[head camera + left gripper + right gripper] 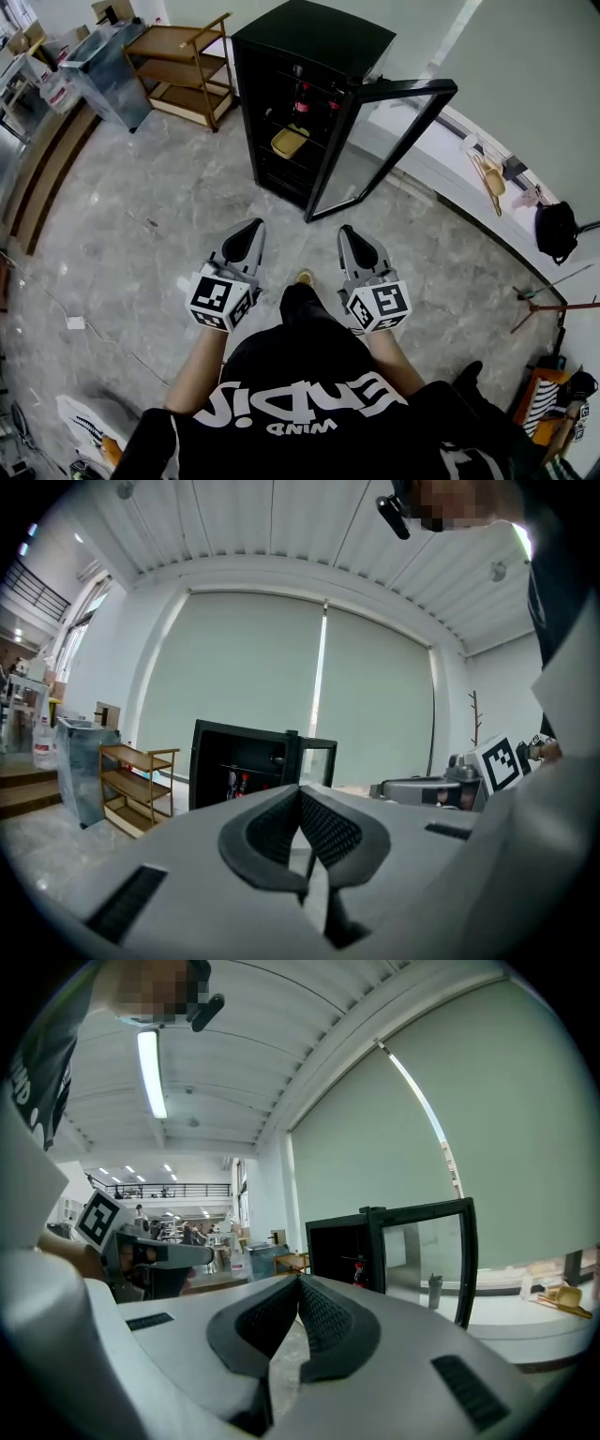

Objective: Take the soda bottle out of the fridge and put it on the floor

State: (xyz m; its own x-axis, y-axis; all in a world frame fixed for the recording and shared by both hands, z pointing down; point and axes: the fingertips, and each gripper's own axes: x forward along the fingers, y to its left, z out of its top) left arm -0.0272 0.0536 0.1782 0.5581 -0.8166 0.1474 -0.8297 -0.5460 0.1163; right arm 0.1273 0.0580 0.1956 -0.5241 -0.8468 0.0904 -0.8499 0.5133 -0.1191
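Both closed and empty, the left gripper [249, 228] and right gripper [348, 231] point toward the far open fridge [314, 37], soda bottle [302, 97] inside

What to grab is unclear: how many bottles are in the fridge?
2 bottles side by side on the fridge's upper shelf: one, another right of it. More may be hidden.

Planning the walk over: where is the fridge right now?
Head view: the black fridge stands at top centre, its glass door swung open to the right, a wooden shelf cart just left of it.
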